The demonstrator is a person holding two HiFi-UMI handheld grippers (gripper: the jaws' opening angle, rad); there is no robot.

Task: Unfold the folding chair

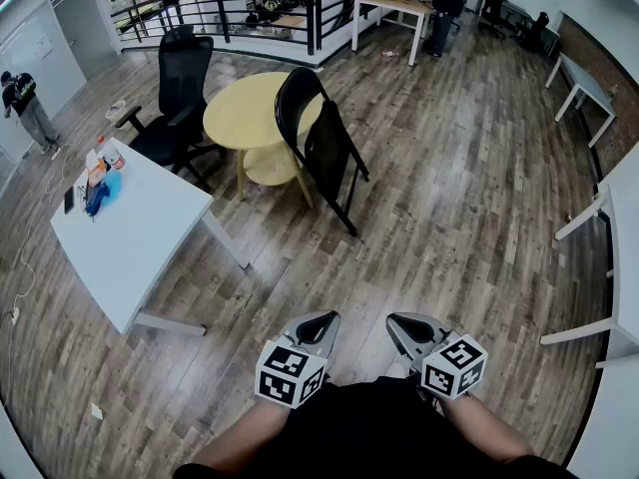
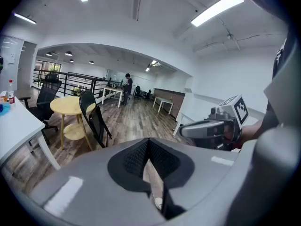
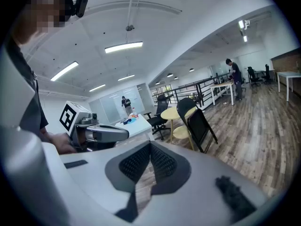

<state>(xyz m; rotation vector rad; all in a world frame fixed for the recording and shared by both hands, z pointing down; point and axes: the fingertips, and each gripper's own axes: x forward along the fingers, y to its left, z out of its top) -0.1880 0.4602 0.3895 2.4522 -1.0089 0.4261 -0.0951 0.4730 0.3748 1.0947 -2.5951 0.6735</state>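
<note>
You are holding the left claw (image 1: 318,325) and the right claw (image 1: 407,329) low in front of your body, side by side. Each has its jaws pressed together on nothing and is pointing somewhat down at the wooden floor (image 1: 449,218).

The folding chair (image 1: 324,148) is standing well apart from both claws, straight ahead across open floor. It is lining up more with the left claw than the right, so your left hand is looking slightly the nearer one.

The chair is black and folded flat, standing on its legs with its long axis running upward and tilting back toward the round yellow tabletop (image 1: 240,118) behind it. It is probably leaning on that edge, though the contact is too small to confirm. Its curved backrest is rising above the tabletop, and the seat panel is hanging flat against the frame.
</note>
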